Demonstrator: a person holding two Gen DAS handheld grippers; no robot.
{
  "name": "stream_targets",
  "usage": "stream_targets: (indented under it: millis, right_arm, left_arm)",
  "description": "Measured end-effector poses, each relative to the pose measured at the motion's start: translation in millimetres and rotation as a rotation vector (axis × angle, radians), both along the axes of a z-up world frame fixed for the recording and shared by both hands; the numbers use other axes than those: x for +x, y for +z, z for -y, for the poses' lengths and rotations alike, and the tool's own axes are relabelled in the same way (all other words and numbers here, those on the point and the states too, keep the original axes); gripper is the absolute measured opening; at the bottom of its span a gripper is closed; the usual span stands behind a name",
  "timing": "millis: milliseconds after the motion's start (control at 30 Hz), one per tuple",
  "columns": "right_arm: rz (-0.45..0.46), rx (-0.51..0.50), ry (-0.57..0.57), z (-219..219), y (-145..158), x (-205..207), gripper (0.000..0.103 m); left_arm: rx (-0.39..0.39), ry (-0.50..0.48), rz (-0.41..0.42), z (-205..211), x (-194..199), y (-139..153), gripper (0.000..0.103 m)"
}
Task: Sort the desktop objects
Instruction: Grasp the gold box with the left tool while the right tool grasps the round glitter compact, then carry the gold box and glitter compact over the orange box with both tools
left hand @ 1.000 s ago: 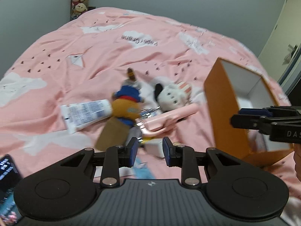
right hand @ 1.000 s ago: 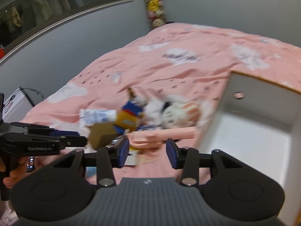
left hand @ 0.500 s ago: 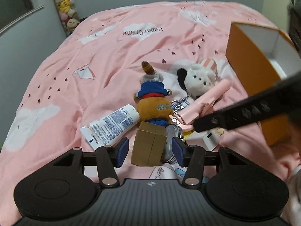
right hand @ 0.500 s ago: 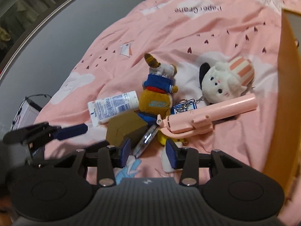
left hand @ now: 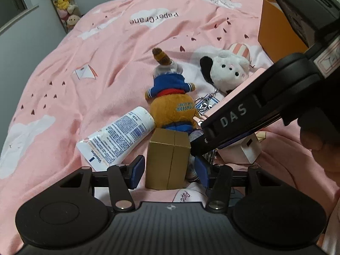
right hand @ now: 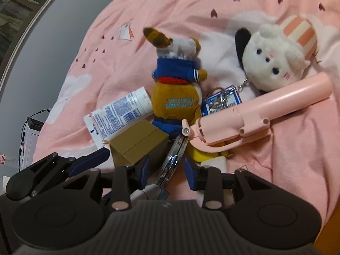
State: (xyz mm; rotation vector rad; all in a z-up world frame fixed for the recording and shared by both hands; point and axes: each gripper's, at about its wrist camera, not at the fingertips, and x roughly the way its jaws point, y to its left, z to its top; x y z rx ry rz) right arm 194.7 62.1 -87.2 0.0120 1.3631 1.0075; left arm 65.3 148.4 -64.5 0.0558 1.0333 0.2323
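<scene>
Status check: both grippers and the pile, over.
Left gripper opening around gold box. Right gripper closing around silver disc, no contact. Plush toys crowd behind.

You have a pink bedspread under everything, printed with white clouds, small dark hearts and the words "Paper Crane". At its far left corner a column of soft toys hangs against the grey wall. A dark window sits further left.

The tube lies left of the box, toys behind.
</scene>
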Motion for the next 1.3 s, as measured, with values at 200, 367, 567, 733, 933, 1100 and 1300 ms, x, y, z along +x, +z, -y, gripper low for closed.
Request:
stream_targets:
  millis: [200,367,567,733,933,1100,1300]
  right_arm:
    - [-0.039,-0.010,-0.006,-5,-13,1,0.023]
    - [-0.004,0.002,-0.008,-1,-6,-2,0.021]
    - [0.095,0.041,-0.001,10,19,-9,0.016]
    - [0.151,0.100,-0.017,28,49,-13,0.015]
    - [0.200,0.166,-0.027,54,85,-18,0.015]
    - [0.238,0.221,-0.051,91,116,-20,0.015]
    - [0.270,0.273,-0.123,153,153,-13,0.015]
  left_arm:
    - [-0.033,0.027,-0.015,-7,2,-5,0.059]
    - [-0.049,0.048,0.006,-12,1,-3,0.054]
    - [-0.120,0.113,0.059,-20,-8,3,0.053]
    - [-0.211,0.182,0.112,-26,-18,17,0.053]
    - [-0.308,0.191,0.193,-25,-34,47,0.053]
    - [-0.390,0.139,0.270,-10,-43,79,0.052]
    - [-0.468,0.034,0.340,22,-39,112,0.052]
